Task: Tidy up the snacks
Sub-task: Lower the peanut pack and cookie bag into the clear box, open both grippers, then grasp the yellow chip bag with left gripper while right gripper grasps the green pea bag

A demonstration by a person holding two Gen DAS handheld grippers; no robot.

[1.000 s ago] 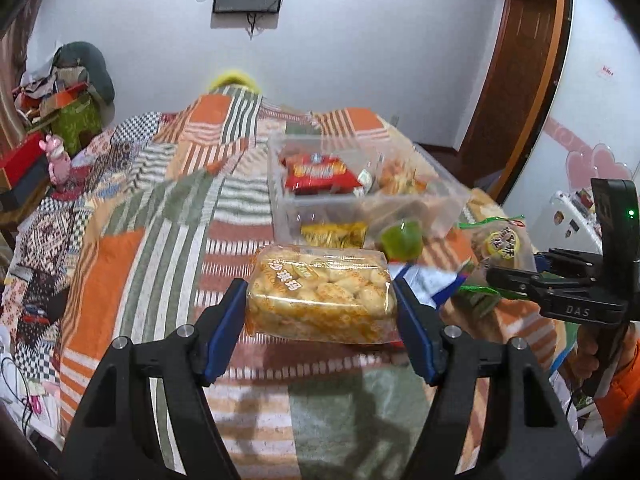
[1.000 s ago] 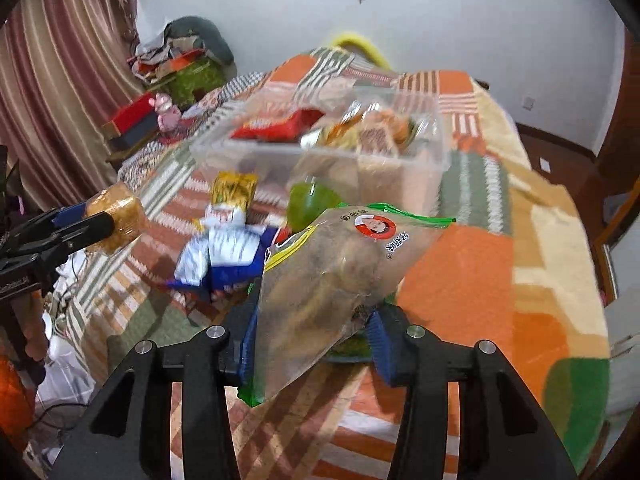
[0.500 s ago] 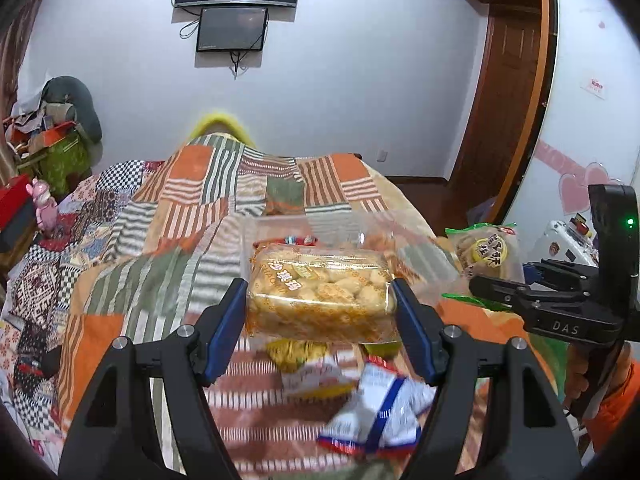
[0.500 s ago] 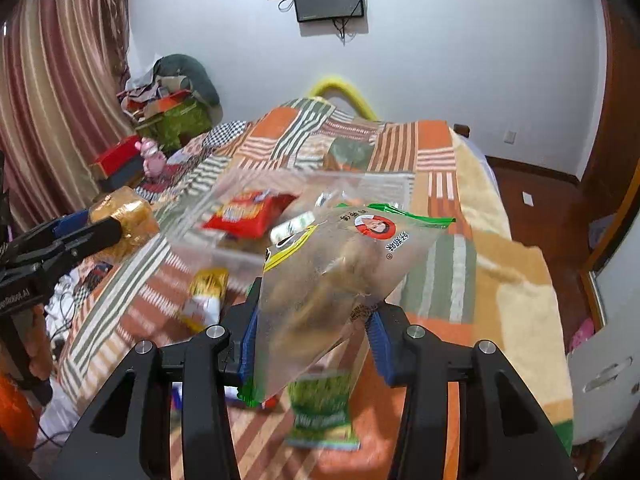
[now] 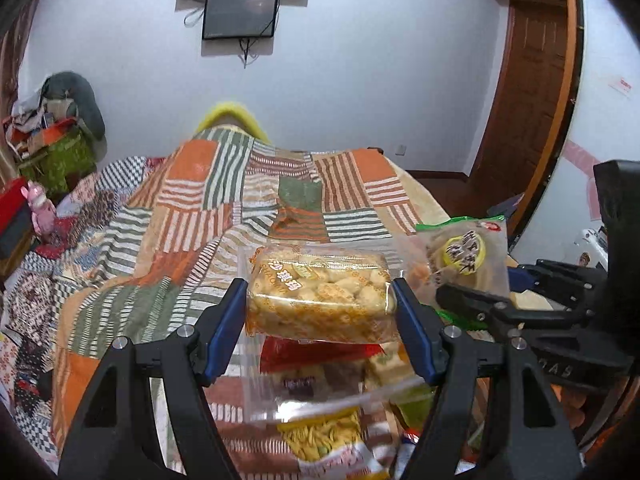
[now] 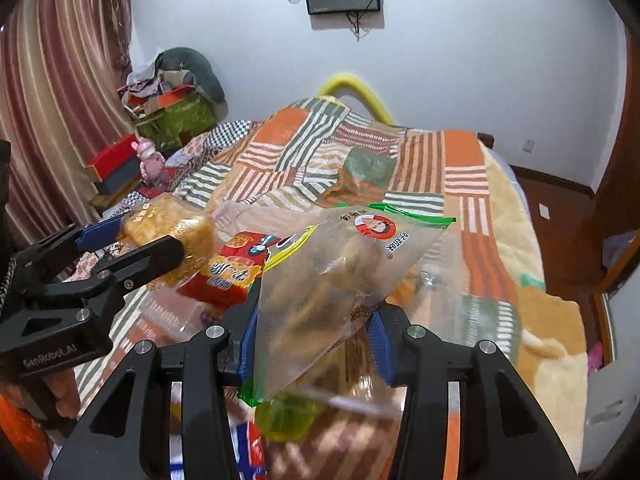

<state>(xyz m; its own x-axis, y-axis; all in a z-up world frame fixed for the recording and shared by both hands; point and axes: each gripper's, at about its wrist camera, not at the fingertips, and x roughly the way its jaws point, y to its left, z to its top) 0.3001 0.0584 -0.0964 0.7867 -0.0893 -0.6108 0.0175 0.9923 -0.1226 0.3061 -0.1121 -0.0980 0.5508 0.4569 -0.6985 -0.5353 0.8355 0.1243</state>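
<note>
My left gripper (image 5: 319, 309) is shut on a clear pack of golden puffed biscuits (image 5: 320, 296), gripped by its two ends and held level in the air. Beside it, my right gripper (image 6: 314, 332) is shut on a clear bag with a green edge and a round red logo (image 6: 344, 264), which stands tilted up. Both packs hang over a clear plastic bin (image 5: 256, 364) on the bed. In the bin lies a red packet (image 6: 232, 270). The biscuit pack (image 6: 168, 228) also shows at the left of the right wrist view.
A patchwork quilt (image 5: 192, 240) covers the bed. A yellow packet of sticks (image 5: 320, 436) and a green jelly cup (image 6: 286, 416) lie near the bin's near side. Clutter and a red box (image 6: 116, 160) sit at the left, with a wooden door (image 5: 532, 100) to the right.
Both grippers have moved forward along the bed with their packs still gripped. The bin and the loose snacks have slid down the views and now lie below the fingers.
</note>
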